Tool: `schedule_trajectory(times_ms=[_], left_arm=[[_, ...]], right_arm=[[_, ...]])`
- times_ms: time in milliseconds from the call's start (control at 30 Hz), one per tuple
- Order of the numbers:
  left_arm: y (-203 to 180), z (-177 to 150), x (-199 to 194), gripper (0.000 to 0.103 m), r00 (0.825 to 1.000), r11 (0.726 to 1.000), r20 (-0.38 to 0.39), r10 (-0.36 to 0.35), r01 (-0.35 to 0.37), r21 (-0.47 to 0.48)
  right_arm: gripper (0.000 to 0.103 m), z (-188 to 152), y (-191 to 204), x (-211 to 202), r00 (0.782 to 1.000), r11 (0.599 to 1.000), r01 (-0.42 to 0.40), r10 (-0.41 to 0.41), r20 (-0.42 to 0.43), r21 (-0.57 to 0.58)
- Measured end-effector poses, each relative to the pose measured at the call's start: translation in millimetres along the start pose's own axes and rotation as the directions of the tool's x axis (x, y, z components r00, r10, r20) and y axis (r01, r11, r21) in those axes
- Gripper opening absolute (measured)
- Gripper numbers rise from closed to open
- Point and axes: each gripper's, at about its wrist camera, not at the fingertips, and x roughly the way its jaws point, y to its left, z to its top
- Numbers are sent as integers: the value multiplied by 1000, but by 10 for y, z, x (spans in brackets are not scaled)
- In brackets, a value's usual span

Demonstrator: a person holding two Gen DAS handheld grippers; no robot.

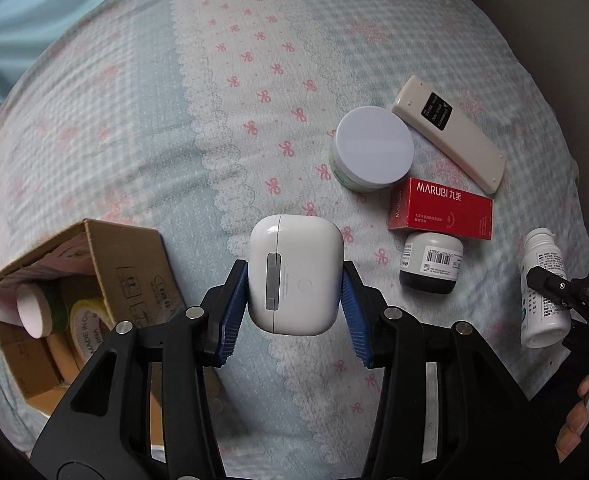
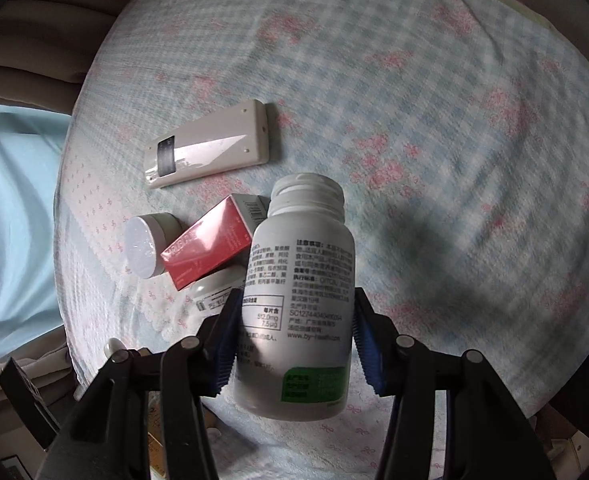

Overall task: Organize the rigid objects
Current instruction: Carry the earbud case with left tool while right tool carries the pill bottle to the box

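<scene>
White earbud case (image 1: 295, 274) is clamped in the left hand-held gripper (image 1: 294, 300), up above the bedspread (image 1: 234, 120), cardboard box (image 1: 130, 268) just beside. Right hand-held gripper (image 2: 294, 344) squeezes the white pill bottle (image 2: 298, 292), lifted over the red box (image 2: 210, 248).

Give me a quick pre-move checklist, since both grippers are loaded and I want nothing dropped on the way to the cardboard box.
1. Left gripper clamps the white case from both sides: ok.
2. Right gripper clamps the white bottle: ok.
3. Bottle sits straight in the fingers: not ok, it is tilted.
4. Cardboard box is open on top: ok.
5. Room left in the box: cannot tell, a tape roll and other items already lie inside.
6. Bottle cap fitted: not ok, bare threads show.
</scene>
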Motion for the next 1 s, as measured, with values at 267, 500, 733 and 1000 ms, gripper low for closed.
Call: schedule_trajectory(times_ms=[267,500,733,1000], left_arm=[[254,-153,-604,42,996,999,87,-24,28,-42],[870,-402,-1156,42,985,994,169,-39,56,-95],[1763,-781,-1492,42,977,981,211,-12,51,-185],[2750,-1208,-1587,42,979,969,199,40,10,-246]], right_arm=[[47,-245,501,-356,998,993,-36,41,41,-113],[47,-798,1111,-621,995,964,-72,88,50,-258],[47,-1466,1752,-651,988,920,-141,157,13,-367],[47,-2155,2461,-418,983,862,-182,170,-69,-473]])
